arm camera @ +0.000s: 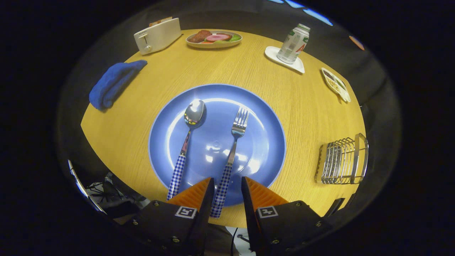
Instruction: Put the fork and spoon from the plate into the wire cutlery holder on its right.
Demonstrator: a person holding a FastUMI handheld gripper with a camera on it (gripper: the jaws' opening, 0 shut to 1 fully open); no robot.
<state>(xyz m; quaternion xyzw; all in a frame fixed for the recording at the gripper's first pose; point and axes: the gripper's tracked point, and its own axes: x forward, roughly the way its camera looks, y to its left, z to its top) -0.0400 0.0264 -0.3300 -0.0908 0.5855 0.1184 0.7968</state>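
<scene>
Round wooden table [284, 106], contents as follows.

Blue plate [263, 117]: at the near edge of the table, slightly overhanging nothing visible, just ahead of the gripper [227, 186].

Spoon [187, 142]: lying on the plate's left half, bowl pointing away, checked handle reaching over the plate's near rim, just beside the left finger.

Fork [231, 153]: lying on the plate's right half, tines pointing away, checked handle running down into the gap between the fingers.

Fingers: apart, one on either side of the fork handle's end; whether either one touches the handle cannot be told.

Wire cutlery holder [342, 160]: at the table's right edge, well apart from the plate.

Blue cloth [113, 83]: folded, left edge.

Toaster [158, 35]: far left edge.

Plate of food [214, 38]: far edge.

Bottle [293, 43]: upright on a white coaster [298, 66], far right.

Small divided dish [336, 85]: right edge, beyond the holder.
</scene>
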